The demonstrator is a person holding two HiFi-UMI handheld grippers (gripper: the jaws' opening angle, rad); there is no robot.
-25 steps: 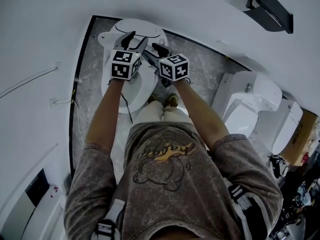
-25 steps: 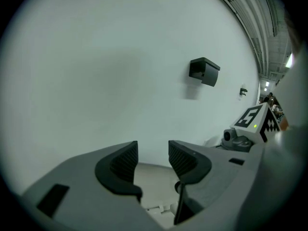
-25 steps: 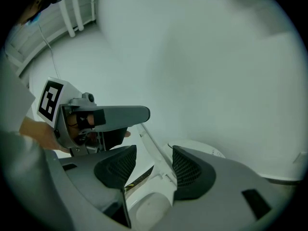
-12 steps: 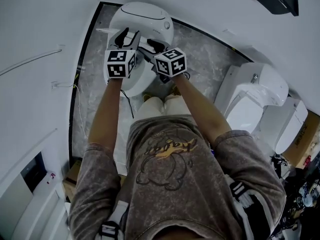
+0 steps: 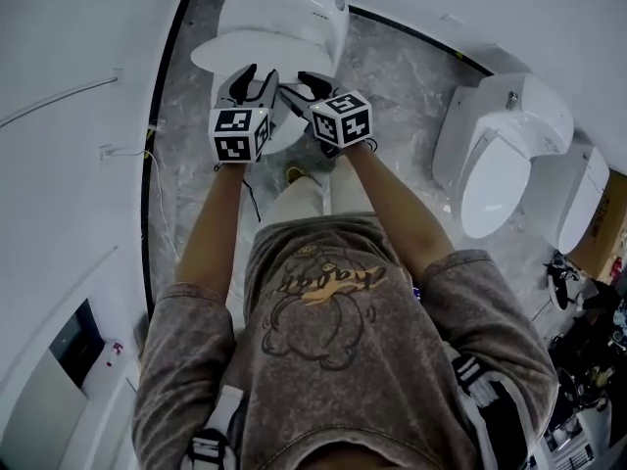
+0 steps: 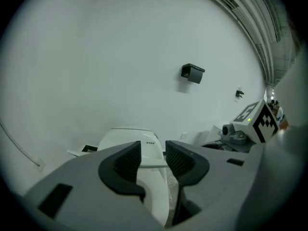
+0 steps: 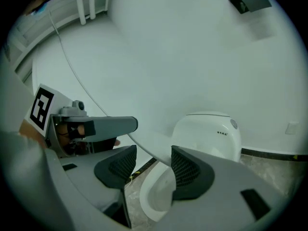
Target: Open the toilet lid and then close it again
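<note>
A white toilet (image 5: 294,8) stands against the wall at the top of the head view. Its lid (image 5: 240,52) juts out as a flat oval, partly raised above the bowl (image 5: 284,135). My left gripper (image 5: 261,74) and right gripper (image 5: 299,86) sit side by side at the lid's front edge. In the left gripper view the thin lid edge (image 6: 153,166) crosses the gap of the left gripper (image 6: 153,155); its jaws have just been closing, and the pads stand apart from the edge. In the right gripper view the lid (image 7: 144,150) slants between the open right gripper (image 7: 154,165) jaws.
Two more white toilets (image 5: 500,155) (image 5: 578,199) stand to the right on the grey marble floor (image 5: 402,96). A dark strip (image 5: 162,145) borders the floor at the left wall, where a cable (image 5: 59,125) runs. A black box (image 6: 192,73) hangs on the wall.
Both grippers have travelled together with the lid. The lid showed as a thin edge before and now shows a broad oval face. The toilet sits higher in the head view.
</note>
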